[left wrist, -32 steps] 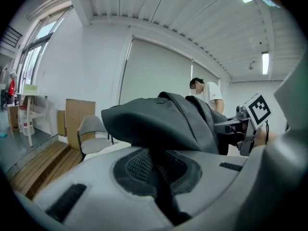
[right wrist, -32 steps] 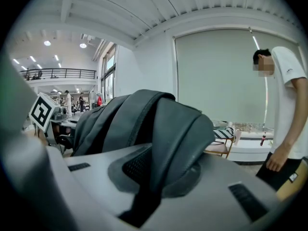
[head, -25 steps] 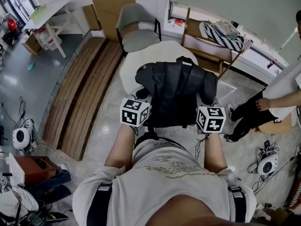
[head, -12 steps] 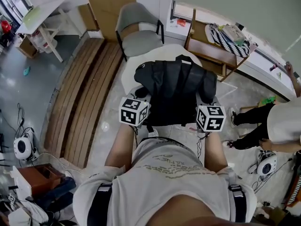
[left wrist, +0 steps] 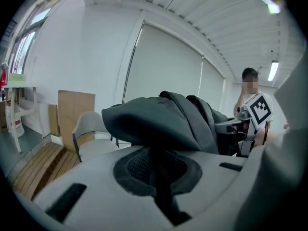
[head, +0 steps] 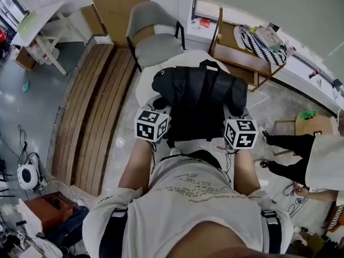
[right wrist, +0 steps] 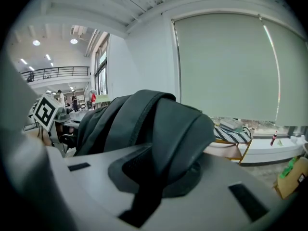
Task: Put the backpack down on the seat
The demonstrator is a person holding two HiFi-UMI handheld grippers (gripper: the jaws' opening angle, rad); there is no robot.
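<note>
the left gripper (left wrist: pixel 154 163) has its jaws pressed together on a thin fold of the black backpack (left wrist: pixel 161 121); the dark cloth runs down into the narrow slit between them. the right gripper (right wrist: pixel 153 173) is clamped on a thicker padded part of the same backpack, which fills the hollow between its jaws.

in the head view the two grippers hold the backpack by its near edge, one at each lower corner, and the marker cubes stand just beside its sides. the backpack hangs broad and flat in front of the person, over a pale rounded seat (head: pixel 144 78). its far end covers most of this seat; i cannot tell if it already touches the seat or is a little above it.

behind the seat stands a grey chair (head: pixel 153 34), with a sheet of cardboard (head: pixel 121 4) leaning on the wall behind it. to the left lie long wooden slats (head: pixel 91 112). to the right is a wooden rack (head: pixel 236 55) with a striped cloth (head: pixel 258 42) on it, and further right another person (head: pixel 322 160) is standing.
</note>
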